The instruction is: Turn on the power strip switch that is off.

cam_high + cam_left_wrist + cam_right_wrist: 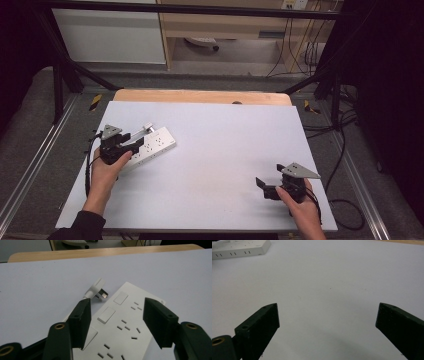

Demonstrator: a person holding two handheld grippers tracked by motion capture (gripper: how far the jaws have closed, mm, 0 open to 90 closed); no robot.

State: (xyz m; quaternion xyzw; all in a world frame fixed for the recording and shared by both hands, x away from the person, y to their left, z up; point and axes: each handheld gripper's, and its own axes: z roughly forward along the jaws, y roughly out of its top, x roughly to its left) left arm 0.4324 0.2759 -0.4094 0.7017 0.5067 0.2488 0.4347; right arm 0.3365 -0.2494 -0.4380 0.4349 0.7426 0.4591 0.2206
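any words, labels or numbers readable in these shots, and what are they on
None can be read.
White power strip: a small label at its far corner, too small and blurred to read; its switches are blank.
White plug beside it: no marking visible.
Left gripper and right gripper: plain black jaws, no text.

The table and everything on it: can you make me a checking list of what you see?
Surface: white table, bare, wooden edge at the far side.
Job's things: white power strip lying flat; white plug beside its far end.
Clutter: nothing seen.
Grippers: left gripper open above the power strip; right gripper open over bare table.
Cables: black cables on the floor at the right.
Surroundings: black frame, wooden shelving behind.
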